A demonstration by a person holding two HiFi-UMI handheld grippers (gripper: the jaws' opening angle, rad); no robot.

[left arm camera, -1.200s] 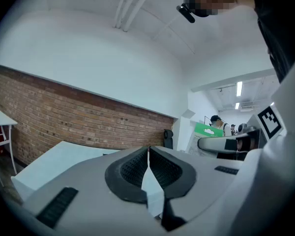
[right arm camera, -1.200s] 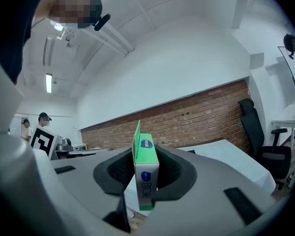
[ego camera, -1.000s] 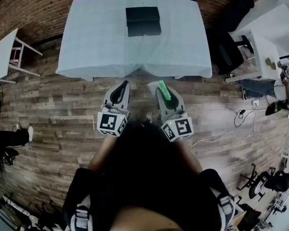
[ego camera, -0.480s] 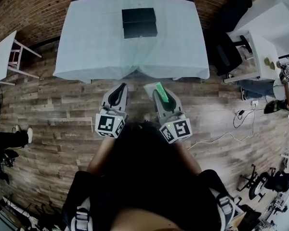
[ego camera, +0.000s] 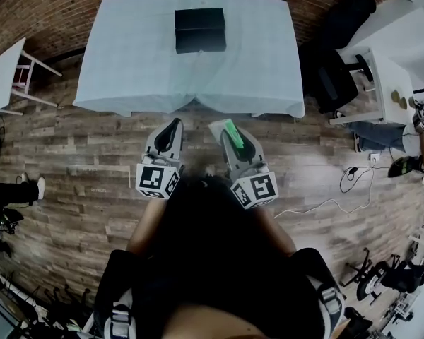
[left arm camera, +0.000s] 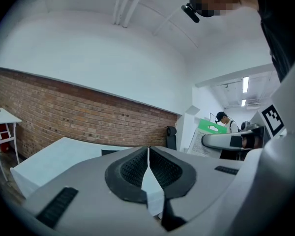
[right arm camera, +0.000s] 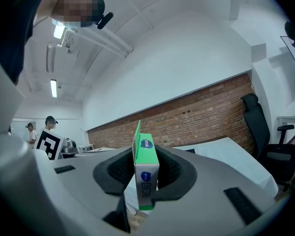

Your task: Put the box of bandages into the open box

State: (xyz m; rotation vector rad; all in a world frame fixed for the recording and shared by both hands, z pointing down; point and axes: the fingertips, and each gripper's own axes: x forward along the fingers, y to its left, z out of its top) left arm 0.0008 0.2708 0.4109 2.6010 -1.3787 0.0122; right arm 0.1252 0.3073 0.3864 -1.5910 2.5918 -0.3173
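Well short of the pale-blue cloth-covered table (ego camera: 127, 62), the right gripper (right arm camera: 143, 173) clamps the upright green-and-white cardboard bandage box (ego camera: 232, 131). The left gripper (left arm camera: 148, 168) is closed and empty. Best carried level and released squarely over the open black box (ego camera: 200, 30).

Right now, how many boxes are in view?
2. The green bandage box is clamped in the right tool; the black open box sits on the table, far side. Its inside isn't visible.

A lab-like workroom: brick wall (ego camera: 53, 9), plank floor (ego camera: 71, 189), cloth-covered table (ego camera: 127, 69), office chair (right arm camera: 260, 127), loose cables (ego camera: 318, 203) underfoot.
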